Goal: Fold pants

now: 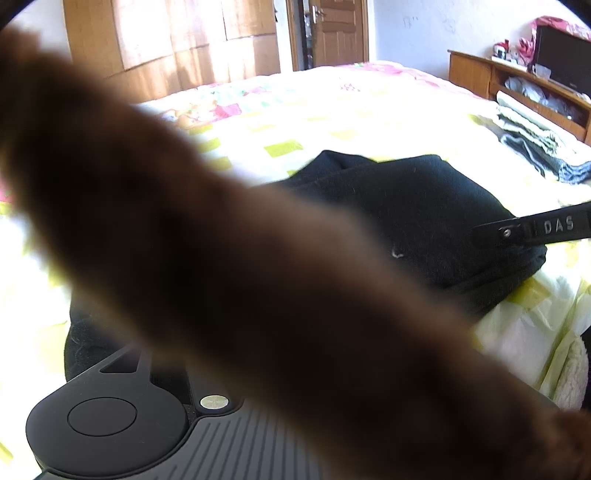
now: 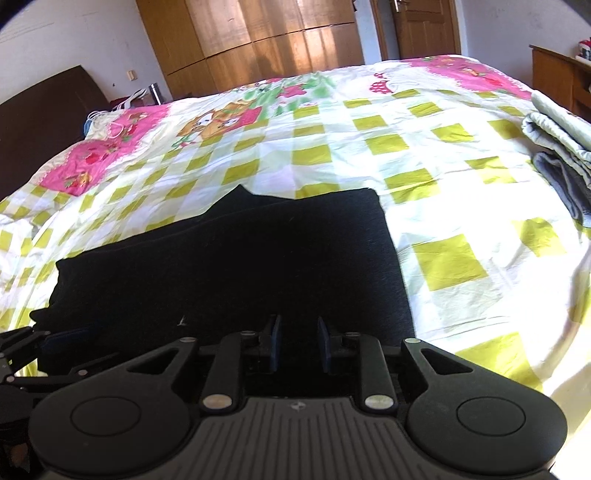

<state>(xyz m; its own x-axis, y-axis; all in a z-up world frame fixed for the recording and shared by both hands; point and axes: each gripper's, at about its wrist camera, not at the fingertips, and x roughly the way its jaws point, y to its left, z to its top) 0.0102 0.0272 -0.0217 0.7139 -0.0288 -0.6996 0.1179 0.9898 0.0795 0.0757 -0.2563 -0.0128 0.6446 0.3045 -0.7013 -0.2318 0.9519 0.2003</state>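
The black pants [image 2: 236, 258] lie folded into a rough rectangle on the checked bedsheet [image 2: 443, 177]. My right gripper [image 2: 297, 345] hovers over their near edge with a narrow gap between its blue pads, holding nothing. My left gripper shows at the far left of the right wrist view [image 2: 55, 341], at the pants' left corner. In the left wrist view a blurred brown sleeve [image 1: 258, 277] hides my left gripper's fingers. The pants [image 1: 424, 214] lie beyond it, with the right gripper's finger [image 1: 535, 227] over them.
A stack of folded clothes [image 2: 561, 155] lies at the bed's right edge, also seen in the left wrist view [image 1: 535, 147]. A wooden shelf unit [image 1: 517, 81] stands to the right. A wardrobe [image 2: 251, 40] and a door [image 2: 424, 26] stand behind. A dark headboard [image 2: 44, 122] is on the left.
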